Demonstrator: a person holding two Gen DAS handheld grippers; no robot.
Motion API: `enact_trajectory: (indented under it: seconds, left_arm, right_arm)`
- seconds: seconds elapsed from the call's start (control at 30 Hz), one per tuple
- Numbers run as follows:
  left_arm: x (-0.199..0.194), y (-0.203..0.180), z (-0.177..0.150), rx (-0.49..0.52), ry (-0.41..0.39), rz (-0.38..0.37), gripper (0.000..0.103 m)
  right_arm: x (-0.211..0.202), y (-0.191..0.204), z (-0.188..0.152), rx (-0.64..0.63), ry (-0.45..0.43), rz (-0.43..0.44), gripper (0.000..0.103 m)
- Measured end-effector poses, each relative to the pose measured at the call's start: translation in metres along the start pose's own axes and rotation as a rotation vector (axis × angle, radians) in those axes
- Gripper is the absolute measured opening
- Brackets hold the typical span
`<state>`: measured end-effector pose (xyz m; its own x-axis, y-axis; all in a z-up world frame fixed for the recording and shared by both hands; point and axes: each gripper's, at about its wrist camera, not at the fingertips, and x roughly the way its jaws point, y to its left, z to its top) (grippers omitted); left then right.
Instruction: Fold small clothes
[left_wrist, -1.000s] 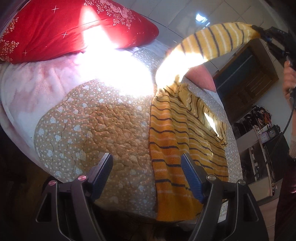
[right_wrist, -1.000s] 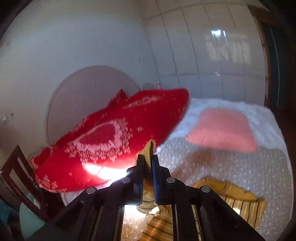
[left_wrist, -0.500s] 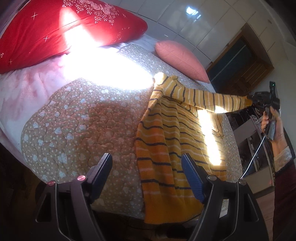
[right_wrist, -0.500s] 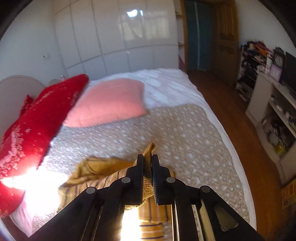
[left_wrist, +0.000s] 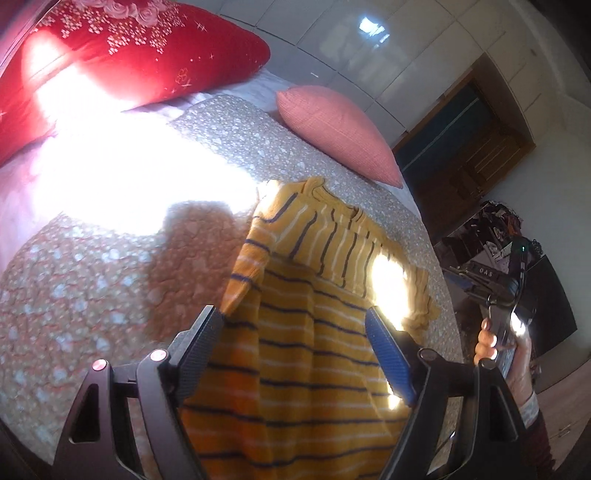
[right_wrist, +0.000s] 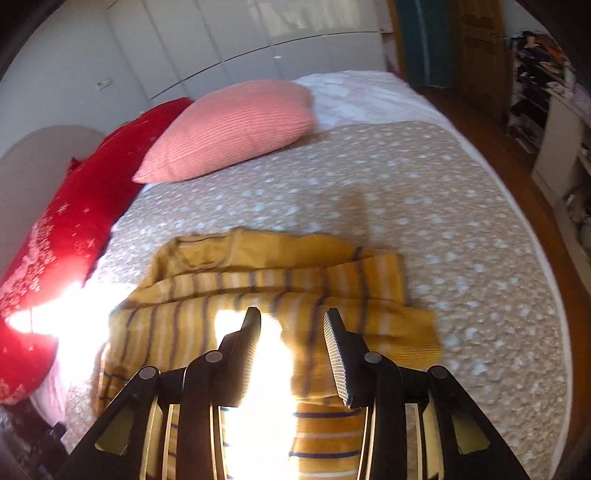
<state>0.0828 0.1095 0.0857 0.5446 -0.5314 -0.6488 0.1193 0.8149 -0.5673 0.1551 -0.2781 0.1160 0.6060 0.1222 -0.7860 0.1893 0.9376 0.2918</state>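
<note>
A yellow sweater with dark and white stripes (left_wrist: 310, 332) lies flat on the quilted bed cover (left_wrist: 92, 280). One sleeve is folded across its chest (right_wrist: 280, 295). My left gripper (left_wrist: 295, 325) is open and empty, hovering over the sweater's lower body. My right gripper (right_wrist: 291, 325) is open and empty just above the folded sleeve and its cuff (right_wrist: 417, 332). In the left wrist view the right gripper (left_wrist: 491, 284) shows at the bed's right edge, held by a hand.
A red pillow (left_wrist: 122, 55) and a pink pillow (left_wrist: 336, 129) lie at the head of the bed. White wardrobe doors (right_wrist: 258, 40) stand behind. Shelves with clutter (right_wrist: 546, 85) and wooden floor (right_wrist: 517, 155) are to the right.
My right gripper carried the sleeve across the sweater, laid it over the chest and opened, letting it go. My left gripper moved in over the sweater's body, still open.
</note>
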Motion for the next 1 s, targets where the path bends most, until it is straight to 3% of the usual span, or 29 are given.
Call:
enact_trajectory:
  seconds: [0.1, 0.3, 0.33, 0.37, 0.43, 0.57, 0.7, 0.87, 1.0]
  left_arm:
    - [0.047, -0.003, 0.025, -0.047, 0.026, -0.046, 0.079]
    - [0.128, 0.007, 0.058, -0.102, 0.084, -0.027, 0.079]
    - [0.135, 0.009, 0.062, -0.105, 0.084, -0.014, 0.070]
    - [0.140, 0.011, 0.064, -0.100, 0.081, 0.016, 0.043]
    - [0.145, 0.015, 0.071, -0.077, 0.084, 0.102, 0.008]
    - [0.132, 0.029, 0.069, -0.076, 0.028, 0.170, 0.010]
    - [0.131, 0.032, 0.057, -0.014, -0.019, 0.242, 0.010]
    - [0.129, 0.059, 0.048, -0.088, -0.073, 0.209, 0.023]
    - [0.129, 0.074, 0.047, -0.136, -0.096, 0.136, 0.023]
  right_arm:
    - [0.020, 0.044, -0.002, -0.070, 0.043, 0.113, 0.040]
    - [0.067, 0.101, 0.006, -0.082, 0.117, 0.301, 0.041]
    - [0.076, 0.109, 0.009, -0.089, 0.124, 0.315, 0.041]
    - [0.084, 0.117, 0.012, -0.098, 0.130, 0.324, 0.041]
    - [0.102, 0.131, 0.019, -0.115, 0.145, 0.332, 0.042]
    - [0.150, 0.149, 0.034, -0.120, 0.191, 0.299, 0.052]
    - [0.203, 0.155, 0.040, -0.092, 0.297, 0.263, 0.053]
    - [0.226, 0.186, 0.035, -0.085, 0.435, 0.428, 0.055]
    - [0.215, 0.215, 0.037, -0.088, 0.462, 0.573, 0.057]
